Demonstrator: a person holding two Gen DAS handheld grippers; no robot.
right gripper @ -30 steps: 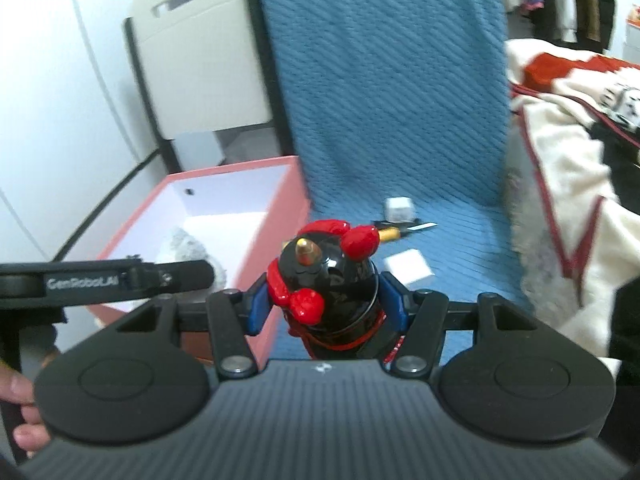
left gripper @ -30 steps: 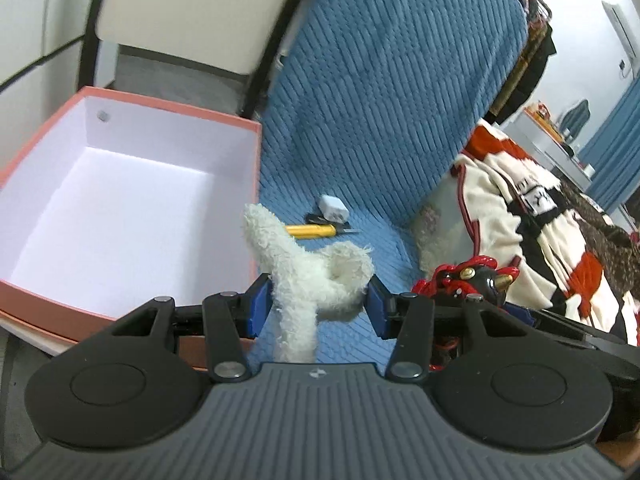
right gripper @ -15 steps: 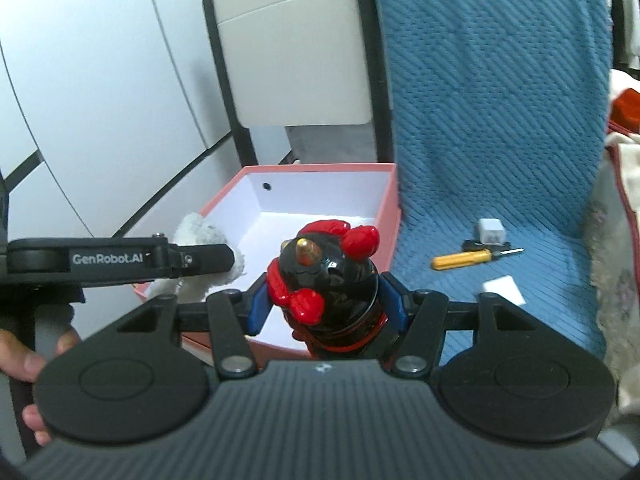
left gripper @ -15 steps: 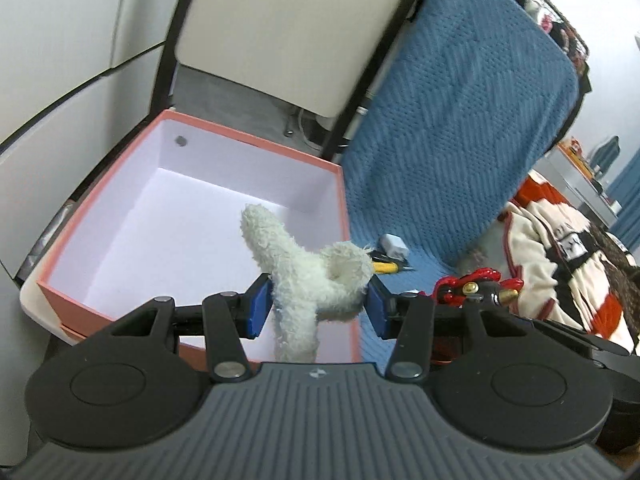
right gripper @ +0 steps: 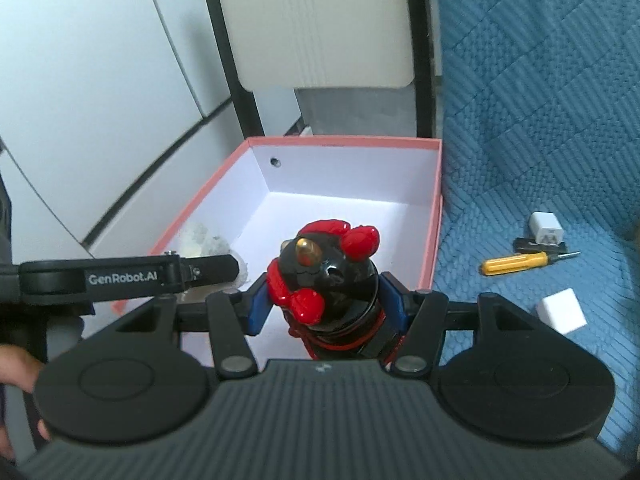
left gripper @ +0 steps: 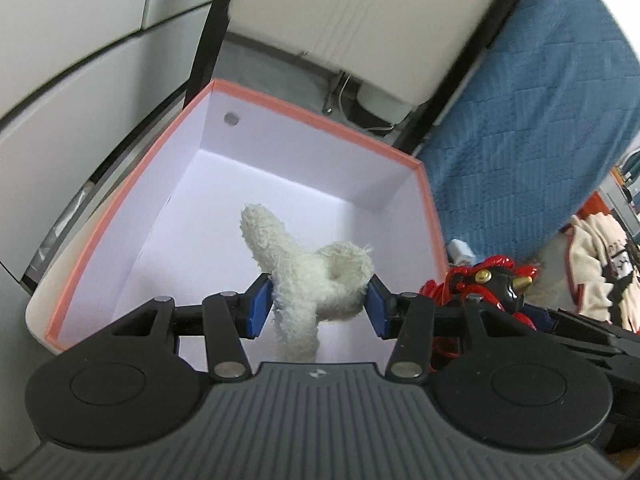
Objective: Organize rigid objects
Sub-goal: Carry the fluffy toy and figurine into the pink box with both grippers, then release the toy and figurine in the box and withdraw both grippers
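My left gripper (left gripper: 316, 306) is shut on a white fluffy plush toy (left gripper: 308, 272), held over the open pink box (left gripper: 320, 126) with its white inside. My right gripper (right gripper: 324, 306) is shut on a black and red figurine (right gripper: 326, 276), held above the near right part of the same pink box (right gripper: 344, 142). In the left wrist view the figurine (left gripper: 488, 280) shows just right of the plush. In the right wrist view the left gripper's black finger (right gripper: 132, 276) crosses at the left, with a bit of the plush (right gripper: 204, 240) behind it.
On the blue quilted cover (right gripper: 540, 120) to the right of the box lie a yellow screwdriver (right gripper: 516, 262), a white charger plug (right gripper: 546, 230) and a small white cube (right gripper: 560, 310). A cream chair back (left gripper: 360, 20) and white wall panels stand behind the box. Patterned clothing (left gripper: 600, 264) lies far right.
Both grippers have swung left with their loads, from over the blue cover to over the pink box, and come a little lower. Neither grip has changed.
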